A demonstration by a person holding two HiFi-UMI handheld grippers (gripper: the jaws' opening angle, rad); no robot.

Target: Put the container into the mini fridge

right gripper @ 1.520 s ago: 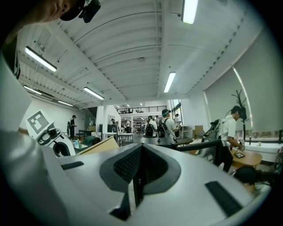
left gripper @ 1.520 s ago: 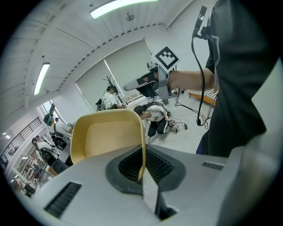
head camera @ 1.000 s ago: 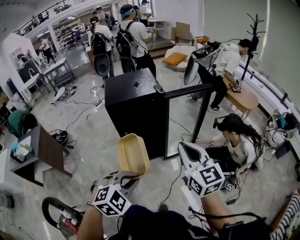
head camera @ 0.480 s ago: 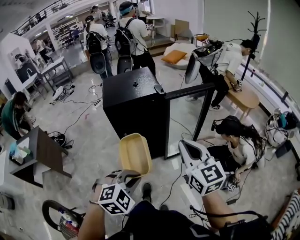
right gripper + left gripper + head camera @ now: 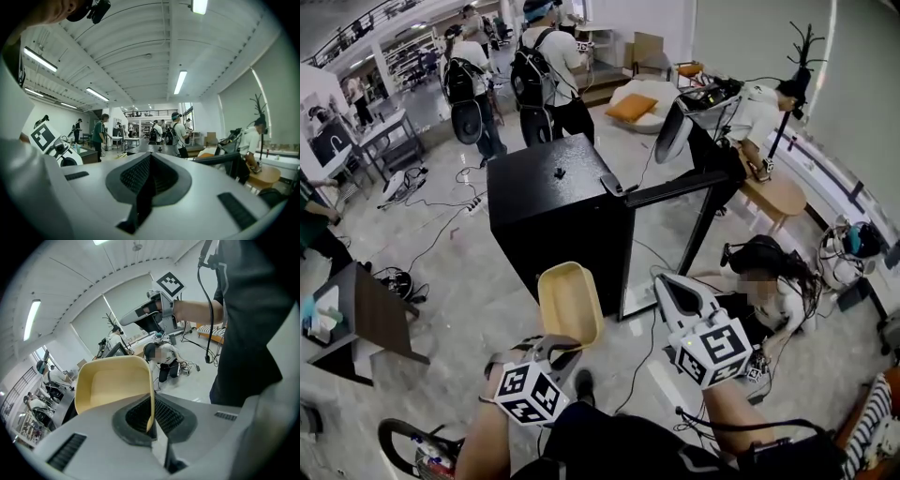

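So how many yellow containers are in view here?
1: the yellow container, its rim clamped in the left gripper, held before the mini fridge. The mini fridge's interior is hidden.

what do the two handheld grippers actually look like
The left gripper and right gripper are pale grey shells tapering to fingers lined with black ribbed pads. Each carries a white cube with black square markers. A thin black cable hangs by the right forearm. The person wears a dark top.

The container (image 5: 569, 305) looks like smooth matt plastic; the mini fridge (image 5: 546, 216) is matt black, its door (image 5: 664, 239) glossy glass; the floor (image 5: 478, 281) is polished, reflective
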